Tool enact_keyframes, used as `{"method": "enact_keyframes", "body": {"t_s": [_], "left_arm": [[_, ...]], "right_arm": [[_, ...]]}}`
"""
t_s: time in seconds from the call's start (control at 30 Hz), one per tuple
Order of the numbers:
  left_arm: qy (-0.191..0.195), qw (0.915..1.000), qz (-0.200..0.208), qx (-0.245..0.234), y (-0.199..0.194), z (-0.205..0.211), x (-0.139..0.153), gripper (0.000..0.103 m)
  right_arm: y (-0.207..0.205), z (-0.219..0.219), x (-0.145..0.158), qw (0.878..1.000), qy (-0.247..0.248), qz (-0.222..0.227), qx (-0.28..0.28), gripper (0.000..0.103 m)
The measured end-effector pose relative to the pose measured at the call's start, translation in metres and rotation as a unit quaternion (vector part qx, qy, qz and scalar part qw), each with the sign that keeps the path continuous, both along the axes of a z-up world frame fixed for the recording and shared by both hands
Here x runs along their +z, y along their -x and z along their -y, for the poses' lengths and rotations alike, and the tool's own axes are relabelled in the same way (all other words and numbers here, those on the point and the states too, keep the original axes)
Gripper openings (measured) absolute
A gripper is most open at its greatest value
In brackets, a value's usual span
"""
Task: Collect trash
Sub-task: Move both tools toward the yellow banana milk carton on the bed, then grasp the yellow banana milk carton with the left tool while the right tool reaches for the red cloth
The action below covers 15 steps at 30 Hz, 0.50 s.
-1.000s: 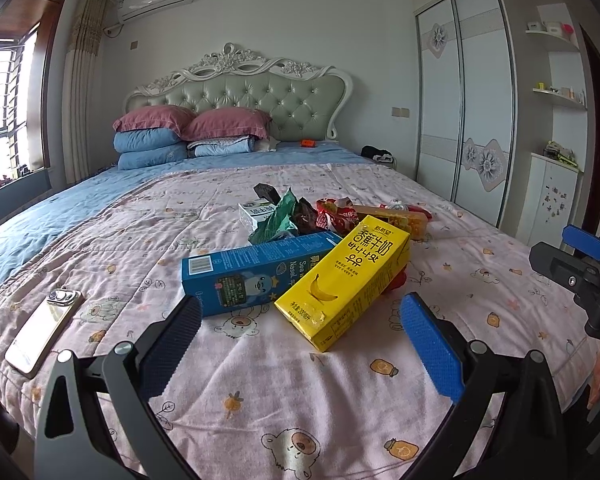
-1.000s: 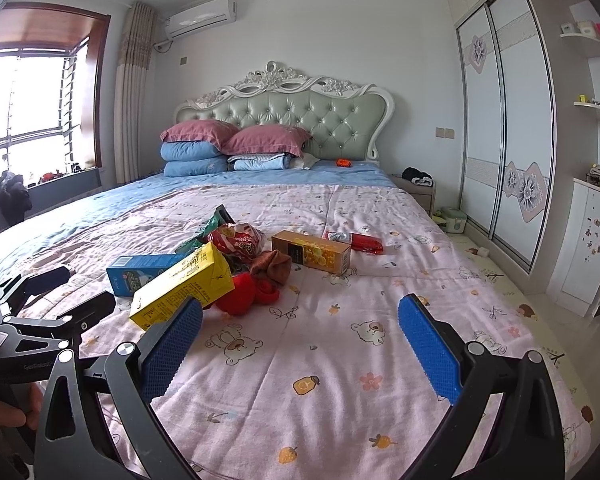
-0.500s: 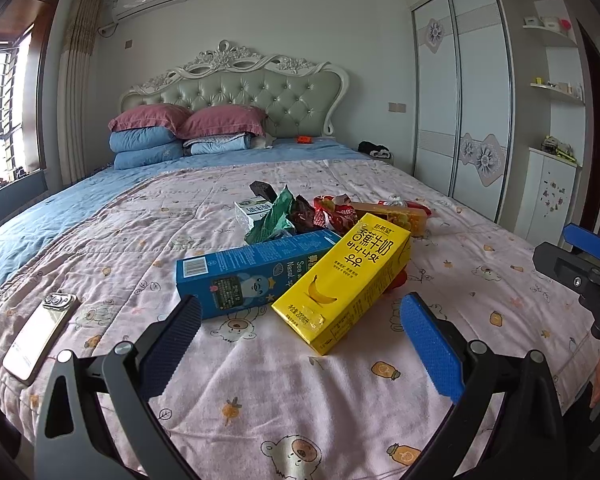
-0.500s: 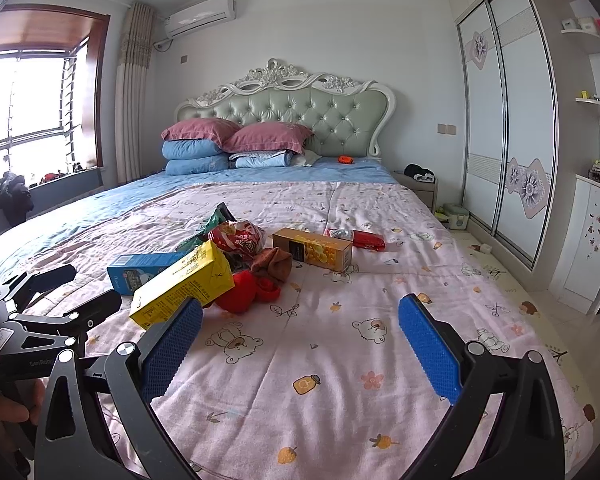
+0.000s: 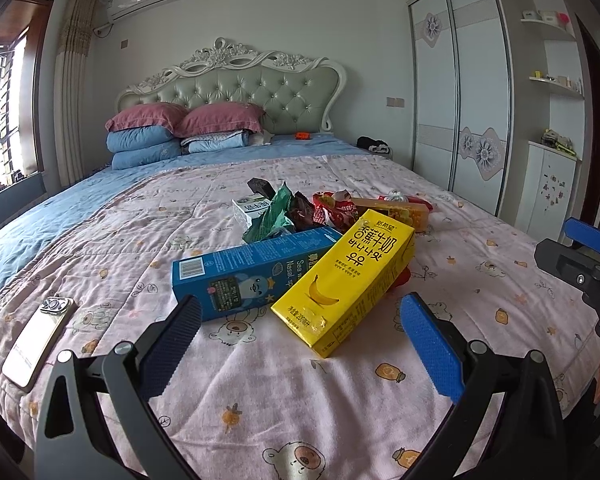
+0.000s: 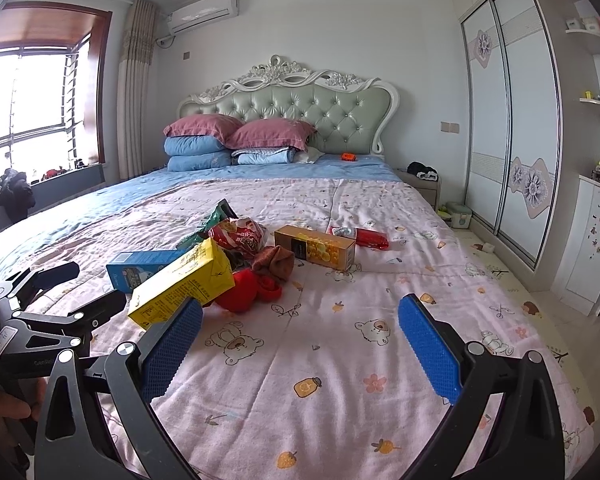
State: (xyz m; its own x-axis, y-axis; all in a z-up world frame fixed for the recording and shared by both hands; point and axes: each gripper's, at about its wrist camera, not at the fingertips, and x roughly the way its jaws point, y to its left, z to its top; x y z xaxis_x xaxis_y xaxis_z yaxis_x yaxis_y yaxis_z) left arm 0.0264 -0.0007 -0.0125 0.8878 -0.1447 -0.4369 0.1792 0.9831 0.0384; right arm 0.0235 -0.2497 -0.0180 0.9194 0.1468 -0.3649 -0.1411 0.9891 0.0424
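A pile of trash lies mid-bed on the pink quilt (image 5: pixel 300 400). A yellow banana-milk carton (image 5: pixel 348 280) leans on a blue carton (image 5: pixel 252 272). Behind them are a green wrapper (image 5: pixel 274 216), a red snack bag (image 5: pixel 334 210), a small white carton (image 5: pixel 250 210) and an orange box (image 5: pixel 404 212). The right wrist view shows the yellow carton (image 6: pixel 184 284), the orange box (image 6: pixel 316 246), red socks (image 6: pixel 248 290) and a red packet (image 6: pixel 368 238). My left gripper (image 5: pixel 296 340) is open, just short of the cartons. My right gripper (image 6: pixel 298 344) is open over bare quilt.
A phone (image 5: pixel 38 340) lies on the quilt at the near left. Pillows (image 5: pixel 180 128) and the headboard (image 5: pixel 236 88) stand at the far end. A wardrobe (image 5: pixel 460 100) and a white cabinet (image 6: pixel 596 248) line the right wall. The right gripper also shows in the left wrist view (image 5: pixel 580 256).
The left gripper has dropped slightly and edged nearer to the two cartons. The right gripper has barely moved. Both stay open and the trash has not moved.
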Motion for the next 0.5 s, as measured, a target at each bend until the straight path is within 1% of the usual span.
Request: {"method": "enact_keyframes", "body": {"t_s": [0.2, 0.3, 0.5], "left_arm": [[-0.015, 0.9997, -0.009, -0.017, -0.007, 0.005, -0.002, 0.099], [-0.023, 0.9988, -0.017, -0.041, -0.012, 0.008, -0.004, 0.099], [-0.027, 0.9963, -0.028, -0.077, -0.022, 0.01, -0.004, 0.099]], "right_arm": [[-0.006, 0.002, -0.001, 1.0, 0.0, -0.007, 0.005, 0.095], [-0.009, 0.002, -0.002, 1.0, 0.001, -0.01, 0.006, 0.095], [-0.017, 0.003, -0.004, 1.0, -0.003, -0.02, 0.013, 0.095]]}}
